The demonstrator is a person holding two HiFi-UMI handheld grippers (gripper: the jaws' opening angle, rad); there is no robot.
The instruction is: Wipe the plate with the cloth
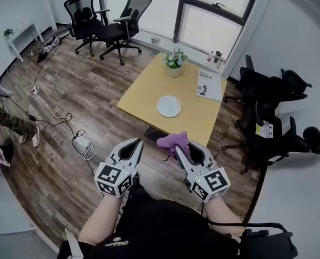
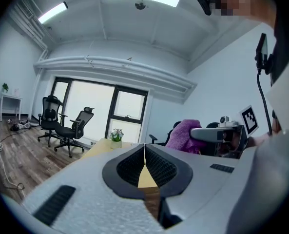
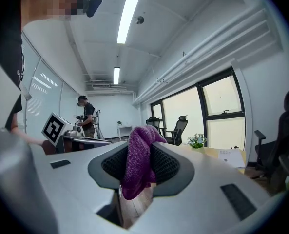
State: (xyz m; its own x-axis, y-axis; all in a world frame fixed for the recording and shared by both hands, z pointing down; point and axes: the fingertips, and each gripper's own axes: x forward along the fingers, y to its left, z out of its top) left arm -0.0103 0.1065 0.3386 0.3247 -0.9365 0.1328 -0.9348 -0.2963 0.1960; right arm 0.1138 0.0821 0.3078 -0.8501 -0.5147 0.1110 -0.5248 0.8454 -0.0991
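Observation:
A white plate (image 1: 169,106) lies on the light wooden table (image 1: 141,90), well ahead of both grippers. My right gripper (image 1: 183,146) is shut on a purple cloth (image 1: 173,141), which bunches up between its jaws; the same cloth (image 3: 138,160) hangs down between the jaws in the right gripper view. My left gripper (image 1: 137,144) is shut with nothing in it, its jaws meeting in a thin line in the left gripper view (image 2: 144,152). Both grippers hover over the floor short of the table's near edge. The cloth (image 2: 183,133) also shows at the right of the left gripper view.
On the table stand a flower pot (image 1: 174,63) and a printed sheet (image 1: 209,85). Black office chairs stand at the back left (image 1: 103,20) and along the right (image 1: 278,112). Cables and a power strip (image 1: 81,143) lie on the wood floor at left. A person (image 3: 88,116) stands in the distance.

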